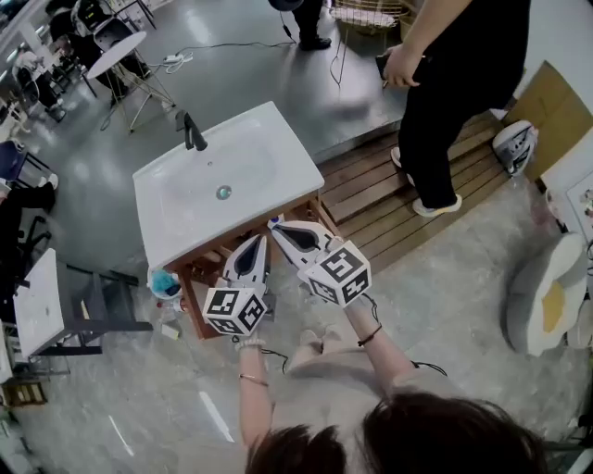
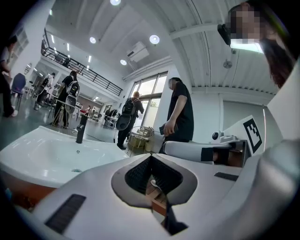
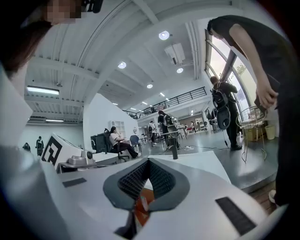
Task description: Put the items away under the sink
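The white sink (image 1: 278, 153) with a dark faucet (image 1: 192, 131) sits on a wooden cabinet (image 1: 206, 270). Both grippers hang side by side in front of the cabinet, pointing at it. My left gripper (image 1: 254, 241) has its jaws together with nothing between them; in the left gripper view (image 2: 151, 157) only the cabinet's wood shows past the tips. My right gripper (image 1: 277, 225) is shut and empty too, its tips (image 3: 148, 161) meeting below the sink's edge (image 3: 201, 161). A bottle with a blue top (image 1: 165, 282) stands on the floor at the cabinet's left corner.
A person in black (image 1: 454, 93) stands on wooden decking (image 1: 371, 199) to the right of the sink. A wire basket (image 1: 371, 14) is behind them. A white table (image 1: 37, 305) and dark frame stand at the left. Pale bags (image 1: 547, 296) lie at the right.
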`<state>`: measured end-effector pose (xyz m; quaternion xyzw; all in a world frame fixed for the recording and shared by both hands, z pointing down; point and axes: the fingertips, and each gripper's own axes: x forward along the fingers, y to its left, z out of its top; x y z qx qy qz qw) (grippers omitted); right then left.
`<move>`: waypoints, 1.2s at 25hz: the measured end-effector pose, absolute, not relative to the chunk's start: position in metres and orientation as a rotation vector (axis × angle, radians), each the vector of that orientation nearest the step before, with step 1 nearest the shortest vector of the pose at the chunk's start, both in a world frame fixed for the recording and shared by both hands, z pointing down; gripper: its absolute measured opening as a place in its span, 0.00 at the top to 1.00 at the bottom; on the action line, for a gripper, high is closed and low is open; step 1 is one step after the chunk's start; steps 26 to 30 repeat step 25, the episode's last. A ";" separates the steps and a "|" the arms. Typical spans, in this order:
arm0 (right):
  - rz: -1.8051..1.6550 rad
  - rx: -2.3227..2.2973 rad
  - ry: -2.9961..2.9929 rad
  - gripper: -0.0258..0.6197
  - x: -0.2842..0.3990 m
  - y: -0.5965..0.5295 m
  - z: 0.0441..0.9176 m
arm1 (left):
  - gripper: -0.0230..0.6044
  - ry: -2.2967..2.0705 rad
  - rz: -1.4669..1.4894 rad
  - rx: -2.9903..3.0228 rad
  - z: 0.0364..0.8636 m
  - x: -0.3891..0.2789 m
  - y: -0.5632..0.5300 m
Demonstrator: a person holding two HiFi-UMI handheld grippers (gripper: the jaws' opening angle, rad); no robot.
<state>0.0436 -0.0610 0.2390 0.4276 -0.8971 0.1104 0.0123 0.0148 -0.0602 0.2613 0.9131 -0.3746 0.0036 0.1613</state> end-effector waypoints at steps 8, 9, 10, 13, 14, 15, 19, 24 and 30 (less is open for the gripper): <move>0.316 1.324 -2.817 0.94 0.047 -0.060 0.233 | 0.96 -1.067 0.004 2.656 0.245 0.015 -0.062; 0.311 1.322 -2.820 0.94 0.047 -0.060 0.232 | 0.96 -1.068 0.001 2.660 0.243 0.015 -0.062; 0.307 1.321 -2.823 0.93 0.047 -0.060 0.230 | 0.96 -1.068 0.000 2.665 0.241 0.015 -0.062; 0.296 1.322 -2.827 0.93 0.047 -0.060 0.228 | 0.96 -1.067 0.010 2.680 0.238 0.015 -0.061; 0.295 1.323 -2.828 0.94 0.047 -0.060 0.228 | 0.96 -1.065 0.007 2.681 0.238 0.015 -0.060; 0.295 1.323 -2.829 0.93 0.047 -0.060 0.227 | 0.96 -1.064 0.003 2.681 0.238 0.015 -0.059; 0.301 1.324 -2.833 0.93 0.046 -0.056 0.228 | 0.96 -1.069 -0.005 2.675 0.238 0.012 -0.055; 0.309 1.333 -2.845 0.94 0.048 -0.050 0.228 | 0.96 -1.074 -0.005 2.671 0.241 0.011 -0.048; 0.312 1.334 -2.850 0.94 0.048 -0.049 0.228 | 0.96 -1.075 -0.004 2.670 0.241 0.011 -0.047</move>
